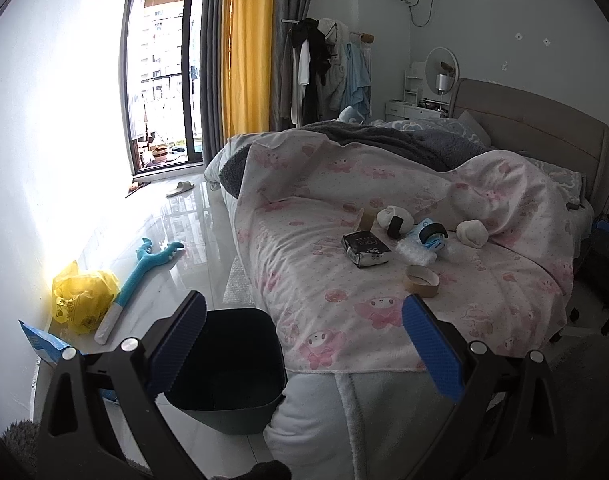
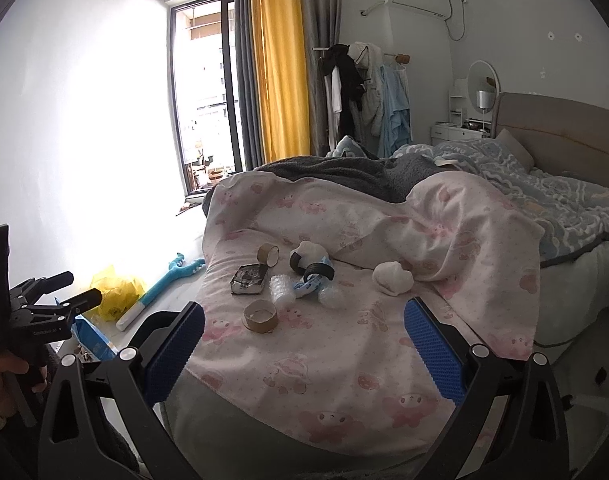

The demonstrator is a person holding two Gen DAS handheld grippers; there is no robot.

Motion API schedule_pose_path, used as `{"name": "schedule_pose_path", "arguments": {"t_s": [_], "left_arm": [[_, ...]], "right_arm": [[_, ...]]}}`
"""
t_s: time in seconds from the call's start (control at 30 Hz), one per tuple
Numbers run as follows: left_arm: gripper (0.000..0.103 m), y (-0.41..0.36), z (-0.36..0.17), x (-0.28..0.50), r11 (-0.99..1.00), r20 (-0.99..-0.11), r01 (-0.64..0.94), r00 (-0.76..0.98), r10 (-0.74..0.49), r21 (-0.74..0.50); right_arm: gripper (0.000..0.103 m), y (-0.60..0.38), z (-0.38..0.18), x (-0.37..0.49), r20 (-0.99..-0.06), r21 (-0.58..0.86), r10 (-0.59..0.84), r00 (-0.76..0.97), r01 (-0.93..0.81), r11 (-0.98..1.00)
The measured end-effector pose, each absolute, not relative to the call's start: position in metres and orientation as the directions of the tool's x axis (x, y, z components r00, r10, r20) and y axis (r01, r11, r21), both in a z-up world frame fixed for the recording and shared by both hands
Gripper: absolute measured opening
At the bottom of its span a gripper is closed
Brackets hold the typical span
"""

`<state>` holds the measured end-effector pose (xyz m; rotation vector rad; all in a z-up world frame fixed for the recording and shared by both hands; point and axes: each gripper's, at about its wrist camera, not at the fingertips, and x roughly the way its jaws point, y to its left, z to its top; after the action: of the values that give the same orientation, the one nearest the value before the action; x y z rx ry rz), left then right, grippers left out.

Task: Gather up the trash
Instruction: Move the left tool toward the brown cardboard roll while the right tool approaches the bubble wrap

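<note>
**Both grippers spread wide over the bed**

Left gripper (image 1: pixel 303 344) gapes empty above the dark bin (image 1: pixel 228 368) on the floor. On the pink blanket (image 2: pixel 344 360): black packet (image 2: pixel 248 279), tape roll (image 2: pixel 259 315), bubble wrap (image 2: pixel 282 294), white wad (image 2: pixel 392 278). Right gripper (image 2: pixel 304 354) is likewise wide, empty.

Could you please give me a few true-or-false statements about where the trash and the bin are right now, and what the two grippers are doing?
1. The dark bin stands on the floor beside the bed. True.
2. The left gripper grips a tape roll. False: it is open and empty.
3. A cardboard tape roll lies on the pink blanket. True.
4. The right gripper is shut. False: it is open.
5. The yellow plastic bag lies on the bed. False: it lies on the floor by the wall.
</note>
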<state>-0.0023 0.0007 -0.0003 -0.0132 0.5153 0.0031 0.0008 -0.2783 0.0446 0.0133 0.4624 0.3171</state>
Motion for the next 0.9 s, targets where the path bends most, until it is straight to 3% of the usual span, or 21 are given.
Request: {"name": "schedule_pose_path", "arguments": {"t_s": [0.3, 0.7, 0.9], "left_arm": [[0.1, -0.01, -0.013, 0.02, 0.998, -0.496, 0.062, 0.867, -0.046, 0.016], [0.099, -0.025, -0.048, 0.072, 0.969, -0.595, 0.211, 0.765, -0.246, -0.129], [0.097, -0.041, -0.056, 0.09, 0.93, -0.59, 0.323, 0.722, -0.362, -0.175]], "right_arm": [[0.1, -0.261, 0.039, 0.026, -0.478, 0.016, 0.281, 0.832, -0.312, 0.95], [0.1, -0.258, 0.002, 0.096, -0.573, 0.041, 0.283, 0.769, -0.318, 0.947], [0.1, -0.252, -0.01, 0.131, -0.597, 0.034, 0.296, 0.746, -0.345, 0.938]]}}
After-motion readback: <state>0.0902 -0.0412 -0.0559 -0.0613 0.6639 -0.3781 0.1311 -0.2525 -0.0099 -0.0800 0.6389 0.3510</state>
